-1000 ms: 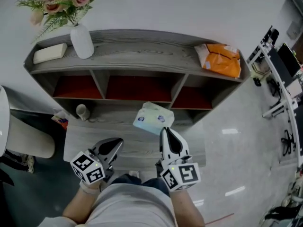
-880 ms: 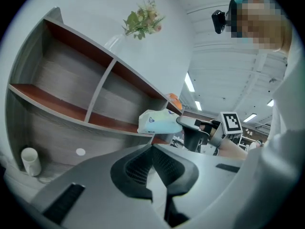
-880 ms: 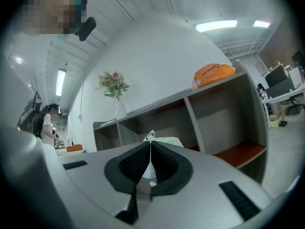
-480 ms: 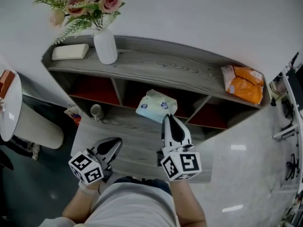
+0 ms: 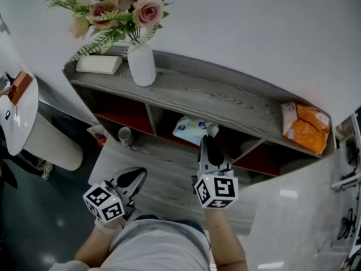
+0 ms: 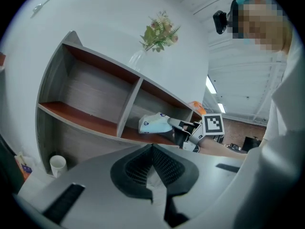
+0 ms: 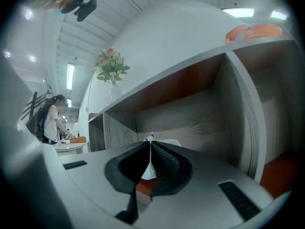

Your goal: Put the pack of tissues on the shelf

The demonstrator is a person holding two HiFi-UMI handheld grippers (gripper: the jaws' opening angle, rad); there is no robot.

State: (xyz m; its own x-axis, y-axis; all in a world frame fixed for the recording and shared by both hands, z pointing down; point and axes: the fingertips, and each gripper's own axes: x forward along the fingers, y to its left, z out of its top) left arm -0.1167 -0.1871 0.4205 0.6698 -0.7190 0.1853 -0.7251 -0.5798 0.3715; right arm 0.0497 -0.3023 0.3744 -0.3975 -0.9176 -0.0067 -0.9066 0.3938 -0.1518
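White wall at the far side, with a grey wood shelf standing against it: three open compartments with red floors, and a lower ledge nearer you.

On the top board, from left: a pale box, a white vase of flowers, and an orange packet at the far right end. A paper cup stands upright on the left of the ledge.

Your right gripper reaches forward into the mouth of the middle compartment. Its jaws are clamped on the near edge of the pack of tissues. The pack sits inside that opening, tilted, over the red floor. It looks to be held just off the floor, though the angle is poor for judging contact.

Your left gripper hangs low and near, left of the right one, well apart from the shelf. Its jaws are pressed together with nothing between them.

A round white table stands left of the shelf.
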